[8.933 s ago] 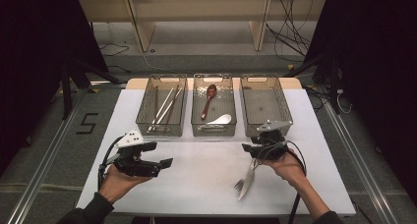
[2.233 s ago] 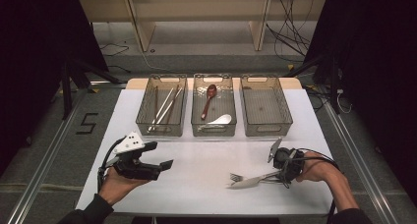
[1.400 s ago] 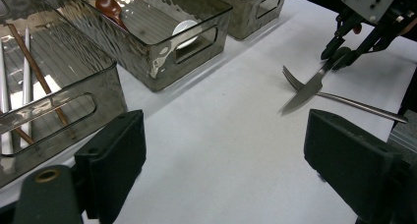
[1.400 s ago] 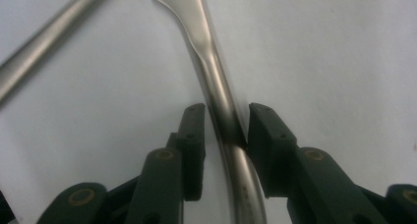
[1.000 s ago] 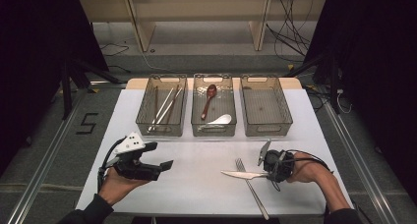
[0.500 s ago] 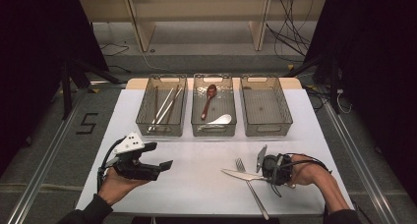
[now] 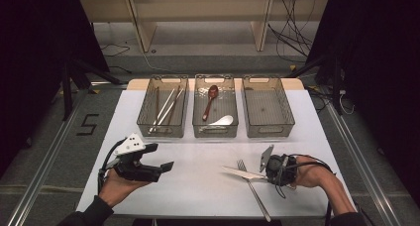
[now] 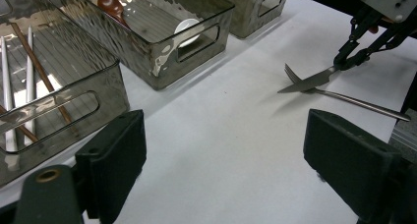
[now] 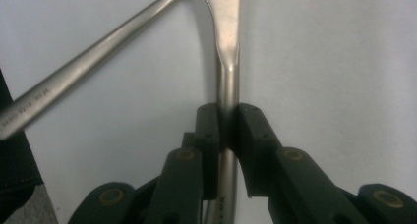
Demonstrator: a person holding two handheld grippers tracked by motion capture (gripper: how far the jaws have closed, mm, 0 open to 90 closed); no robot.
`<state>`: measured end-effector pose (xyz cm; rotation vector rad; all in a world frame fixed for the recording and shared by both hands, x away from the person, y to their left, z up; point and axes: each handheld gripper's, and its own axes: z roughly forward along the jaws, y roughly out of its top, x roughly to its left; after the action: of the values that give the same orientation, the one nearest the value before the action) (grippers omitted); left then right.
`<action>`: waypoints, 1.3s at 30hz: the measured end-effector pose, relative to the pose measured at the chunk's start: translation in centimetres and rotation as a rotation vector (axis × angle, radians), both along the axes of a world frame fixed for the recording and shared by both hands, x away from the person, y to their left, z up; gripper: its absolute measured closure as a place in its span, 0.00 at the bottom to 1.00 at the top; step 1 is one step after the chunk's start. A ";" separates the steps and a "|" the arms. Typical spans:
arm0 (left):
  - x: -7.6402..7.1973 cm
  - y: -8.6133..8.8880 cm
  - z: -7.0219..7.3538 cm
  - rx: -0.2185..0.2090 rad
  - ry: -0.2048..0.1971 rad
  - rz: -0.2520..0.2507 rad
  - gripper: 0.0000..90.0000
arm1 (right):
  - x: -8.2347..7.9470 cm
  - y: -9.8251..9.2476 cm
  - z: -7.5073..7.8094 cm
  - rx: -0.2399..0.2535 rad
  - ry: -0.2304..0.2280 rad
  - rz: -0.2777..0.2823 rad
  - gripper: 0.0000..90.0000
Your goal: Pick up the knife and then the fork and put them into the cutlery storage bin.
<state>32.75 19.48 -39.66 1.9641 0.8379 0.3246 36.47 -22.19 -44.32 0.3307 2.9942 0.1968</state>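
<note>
1. The right tongs [image 9: 223,128] are clamped on the handle of a knife [image 7: 242,173]; their jaws have just been closing on it. The handle's lower end is hidden between the jaws.
2. The knife's blade points toward the surface's [image 7: 198,186] middle, crossing over a fork [image 7: 253,191] lying there. Whether the blade rests on the fork is hard to tell.
3. The left tongs [image 7: 161,159] stand wide apart, holding nothing.
4. Farther off, three bins: chopsticks [image 7: 166,109], spoons [image 7: 212,102], the right bin [image 7: 267,107] bare inside.
</note>
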 end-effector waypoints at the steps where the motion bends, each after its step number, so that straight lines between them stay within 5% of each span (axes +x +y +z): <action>1: 0.0 0.0 0.0 -0.001 0.000 0.001 0.18 | 0.0 -0.1 0.1 0.010 -0.004 -0.004 0.90; 8: -0.1 0.2 0.1 -0.019 -0.019 0.007 0.18 | 0.3 -0.8 1.1 0.100 -0.032 -0.061 0.89; 23: -0.2 0.4 0.3 -0.047 -0.045 0.012 0.18 | 1.4 -2.5 3.2 0.322 -0.126 -0.278 0.89; 32: -0.3 0.6 0.5 -0.055 -0.063 0.021 0.17 | 2.2 -3.4 4.3 0.454 -0.144 -0.407 0.89; 39: -0.3 0.7 0.4 -0.054 -0.063 0.028 0.17 | 2.8 -3.5 4.8 0.497 -0.170 -0.482 0.89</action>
<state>32.48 20.23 -39.30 1.8839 0.8259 0.3739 39.29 -25.71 -39.53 1.0046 2.5618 0.8621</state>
